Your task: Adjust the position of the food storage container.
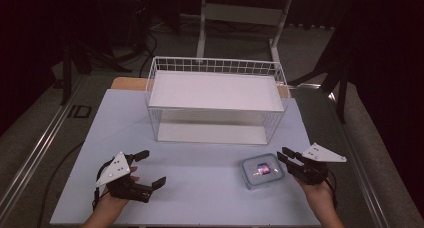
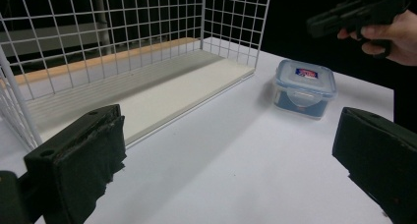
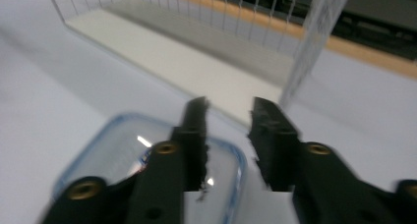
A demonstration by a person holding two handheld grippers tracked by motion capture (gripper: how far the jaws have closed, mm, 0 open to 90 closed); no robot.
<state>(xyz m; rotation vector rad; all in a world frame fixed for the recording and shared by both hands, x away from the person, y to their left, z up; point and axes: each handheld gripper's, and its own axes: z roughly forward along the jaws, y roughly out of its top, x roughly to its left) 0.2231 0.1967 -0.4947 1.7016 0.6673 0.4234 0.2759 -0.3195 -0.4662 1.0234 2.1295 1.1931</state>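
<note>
A small clear box with a blue-rimmed lid (image 1: 262, 170) lies flat on the pale table (image 1: 200, 153), at the front right. My right gripper (image 1: 286, 157) hovers by the box's right edge. In the right gripper view its jaws (image 3: 228, 111) stand a narrow gap apart over the lid's (image 3: 113, 155) right rim, pressing on nothing. My left gripper (image 1: 151, 169) rests at the front left with its jaws wide apart and empty. The left gripper view (image 2: 226, 155) looks across bare table to the box (image 2: 305, 89) and the right gripper (image 2: 344, 15) above it.
A white wire rack (image 1: 215, 68) with a solid upper shelf and a lower board stands across the back middle of the table, its open front facing me. The rack's lower board (image 3: 172, 52) lies just beyond the box. Dark floor and a desk frame lie behind.
</note>
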